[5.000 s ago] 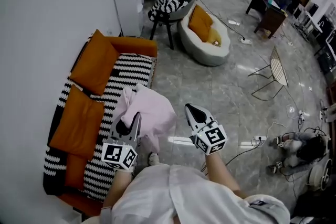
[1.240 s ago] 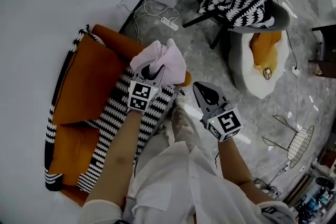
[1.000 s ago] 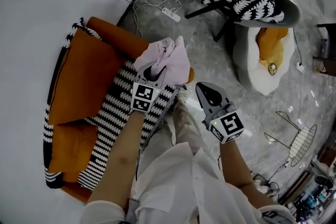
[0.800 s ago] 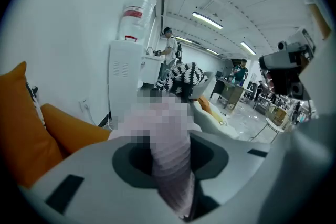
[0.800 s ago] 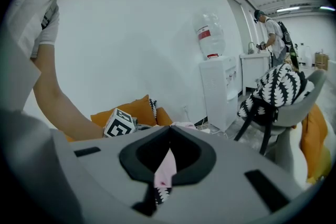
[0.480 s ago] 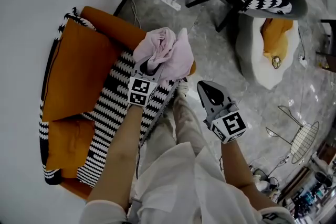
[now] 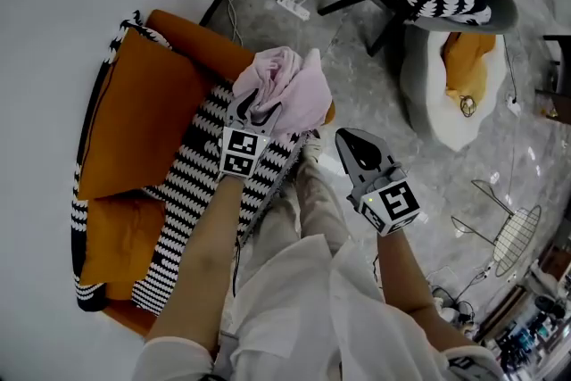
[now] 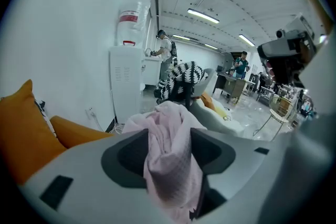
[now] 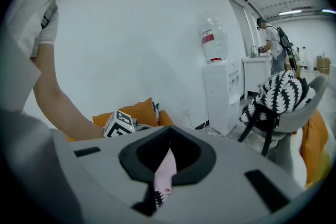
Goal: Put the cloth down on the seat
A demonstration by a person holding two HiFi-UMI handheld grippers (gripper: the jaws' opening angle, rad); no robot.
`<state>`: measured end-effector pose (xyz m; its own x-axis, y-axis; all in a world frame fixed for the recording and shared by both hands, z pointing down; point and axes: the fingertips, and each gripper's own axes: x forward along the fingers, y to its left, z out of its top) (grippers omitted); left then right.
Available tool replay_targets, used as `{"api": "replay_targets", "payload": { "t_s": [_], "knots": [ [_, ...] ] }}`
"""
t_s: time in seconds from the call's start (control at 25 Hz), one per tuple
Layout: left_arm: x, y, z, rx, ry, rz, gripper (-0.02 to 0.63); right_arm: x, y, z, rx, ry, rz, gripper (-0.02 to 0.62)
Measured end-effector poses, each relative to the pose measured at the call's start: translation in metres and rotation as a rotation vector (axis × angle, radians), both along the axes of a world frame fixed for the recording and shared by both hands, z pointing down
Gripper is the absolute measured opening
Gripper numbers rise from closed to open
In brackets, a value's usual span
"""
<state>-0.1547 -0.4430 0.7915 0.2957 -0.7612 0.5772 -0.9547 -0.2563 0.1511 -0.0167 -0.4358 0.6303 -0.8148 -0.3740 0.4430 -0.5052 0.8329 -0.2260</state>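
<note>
The left gripper (image 7: 256,107) has just been opening its jaws, which now stand wide on either side of the bunched pink cloth (image 7: 290,85) without pinching it. The cloth is heaped at the end of the sofa's striped seat (image 7: 192,183), by the orange arm (image 7: 201,49). Off to the side, over the floor, the right gripper (image 7: 351,143) has its jaws together and empty.

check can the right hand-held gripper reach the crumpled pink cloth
Probably yes: the right hand-held gripper hangs shut just beside the crumpled pink cloth with nothing between them. The left hand-held gripper, whose jaws have just been opening, straddles the cloth's near side.
</note>
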Motion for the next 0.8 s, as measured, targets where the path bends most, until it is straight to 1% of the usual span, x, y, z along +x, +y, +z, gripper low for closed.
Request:
{"api": "replay_targets", "payload": {
  "t_s": [0.16,0.4,0.8],
  "knots": [
    [0.000,-0.001,-0.024,0.034,-0.001,0.009,0.255,-0.005,0.001,-0.011,0.014,-0.008,0.002,0.011],
    [-0.003,0.001,-0.064,0.088,0.006,-0.007,0.230,-0.008,0.005,-0.025,0.023,-0.021,0.005,0.011],
    [-0.008,0.022,-0.131,0.158,0.022,-0.037,0.193,-0.008,0.011,-0.057,0.057,-0.024,0.012,0.011]
  ]
}}
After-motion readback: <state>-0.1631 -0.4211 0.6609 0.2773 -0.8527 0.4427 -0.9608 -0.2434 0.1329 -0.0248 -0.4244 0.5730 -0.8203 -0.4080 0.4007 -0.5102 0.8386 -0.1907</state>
